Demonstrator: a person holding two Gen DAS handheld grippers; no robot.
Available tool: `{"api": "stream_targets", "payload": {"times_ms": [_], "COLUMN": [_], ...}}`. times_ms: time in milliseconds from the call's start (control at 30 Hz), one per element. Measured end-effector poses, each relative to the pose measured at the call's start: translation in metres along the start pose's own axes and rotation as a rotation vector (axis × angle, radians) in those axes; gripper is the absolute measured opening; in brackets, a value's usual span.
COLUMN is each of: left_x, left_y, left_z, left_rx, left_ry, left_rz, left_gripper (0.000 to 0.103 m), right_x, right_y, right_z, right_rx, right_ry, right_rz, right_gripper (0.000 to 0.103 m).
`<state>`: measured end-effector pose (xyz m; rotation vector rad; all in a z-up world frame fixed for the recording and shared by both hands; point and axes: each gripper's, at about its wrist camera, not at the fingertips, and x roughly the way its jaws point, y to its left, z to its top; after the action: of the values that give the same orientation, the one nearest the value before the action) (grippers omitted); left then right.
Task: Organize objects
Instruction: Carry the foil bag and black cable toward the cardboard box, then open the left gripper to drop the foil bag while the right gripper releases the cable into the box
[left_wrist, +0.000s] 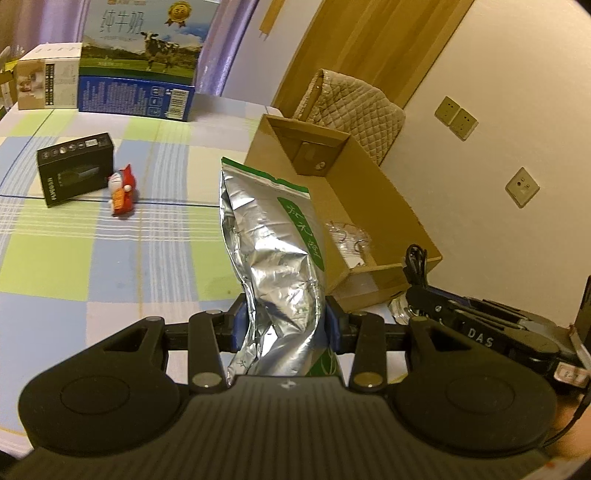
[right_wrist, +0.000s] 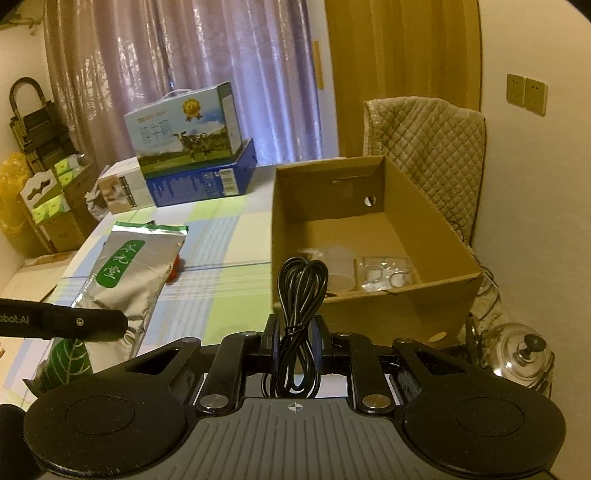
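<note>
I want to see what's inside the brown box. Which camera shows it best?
The right wrist view: it looks straight into the open brown cardboard box, showing clear plastic packets on its floor. The left wrist view sees it slantwise, partly behind the silver foil pouch.

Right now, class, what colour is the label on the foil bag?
Green, on a silver bag; the left wrist view shows it best.

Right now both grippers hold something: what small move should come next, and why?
Probably carry the right gripper forward over the cardboard box and drop the coiled cable. Its jaws are shut on the cable, and the open box sits just ahead with spare floor.
</note>
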<state>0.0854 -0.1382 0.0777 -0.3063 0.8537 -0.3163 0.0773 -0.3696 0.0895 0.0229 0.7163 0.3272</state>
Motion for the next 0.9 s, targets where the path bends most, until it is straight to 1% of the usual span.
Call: {"api": "stream_targets", "payload": {"times_ms": [533, 900], "left_x": [0.033, 0.064], "left_y": [-0.047, -0.084], "left_z": [0.015, 0.037], "left_rx": [0.026, 0.054], "left_ry": [0.038, 0.051], "left_rz": [-0.069, -0.093], "left_gripper": [0.036, 0.036], "right_x": [0.000, 0.005], "right_y": [-0.045, -0.071], "right_z": [0.006, 0.030], "right_rx": [0.000, -0.019], "right_ry": [-0.004, -0.027], "right_rz": [-0.045, -0.057], "right_gripper": [0.014, 0.014]}}
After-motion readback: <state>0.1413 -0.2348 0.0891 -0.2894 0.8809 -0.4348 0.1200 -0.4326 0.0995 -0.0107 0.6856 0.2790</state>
